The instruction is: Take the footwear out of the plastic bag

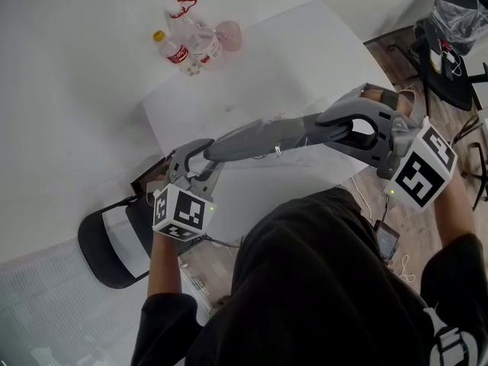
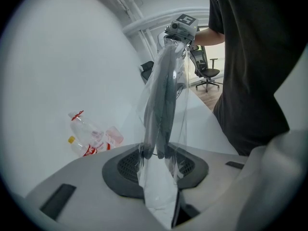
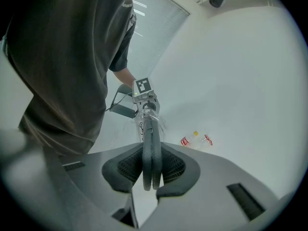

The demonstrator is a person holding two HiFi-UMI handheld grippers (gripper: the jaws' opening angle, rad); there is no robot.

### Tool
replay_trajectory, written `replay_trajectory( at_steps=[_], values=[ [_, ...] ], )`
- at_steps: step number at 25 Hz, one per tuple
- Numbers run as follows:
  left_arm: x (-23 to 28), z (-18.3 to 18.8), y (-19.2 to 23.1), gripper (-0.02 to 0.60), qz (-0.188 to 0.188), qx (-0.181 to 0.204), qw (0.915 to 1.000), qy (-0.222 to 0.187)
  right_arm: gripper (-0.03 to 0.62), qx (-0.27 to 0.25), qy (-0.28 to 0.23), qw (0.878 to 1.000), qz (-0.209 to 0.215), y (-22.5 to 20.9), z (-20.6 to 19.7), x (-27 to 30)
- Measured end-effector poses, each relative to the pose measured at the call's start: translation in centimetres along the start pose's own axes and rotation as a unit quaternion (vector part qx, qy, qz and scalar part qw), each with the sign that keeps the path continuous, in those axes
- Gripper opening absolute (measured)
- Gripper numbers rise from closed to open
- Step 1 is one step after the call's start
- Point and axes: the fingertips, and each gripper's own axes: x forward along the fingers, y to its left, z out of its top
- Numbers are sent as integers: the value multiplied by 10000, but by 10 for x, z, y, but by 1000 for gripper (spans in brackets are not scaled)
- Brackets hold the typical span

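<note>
Left jaws pinching bag (image 2: 160,189) (clear), right jaws clamping footwear (image 3: 150,148)

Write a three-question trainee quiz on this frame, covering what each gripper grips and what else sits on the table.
1. Multiple choice: what does the right gripper clamp? A) a bottle B) the grey footwear C) nothing
2. True or false: the left gripper is shut on the clear plastic bag.
3. Fill in: at the far side of the white table lie several plastic ____.
Key: 1 B; 2 true; 3 bottles.
</note>
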Motion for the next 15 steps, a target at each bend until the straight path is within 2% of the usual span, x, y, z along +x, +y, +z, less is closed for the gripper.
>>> replay_trajectory(
  at_steps=[8, 12, 15],
  values=[
    [0, -14, 5, 120, 105, -62, 9999, 42, 78, 4, 24, 10000, -33, -1, -3, -2],
    [-6, -19, 10, 52, 263, -93, 9992, 294, 78, 84, -20, 9999, -69, -7, -7, -21],
    [-10, -24, 14, 41, 280, -274, 9989, 241, 78, 167, -67, 9998, -114, -10, -3, -24]
  ],
)
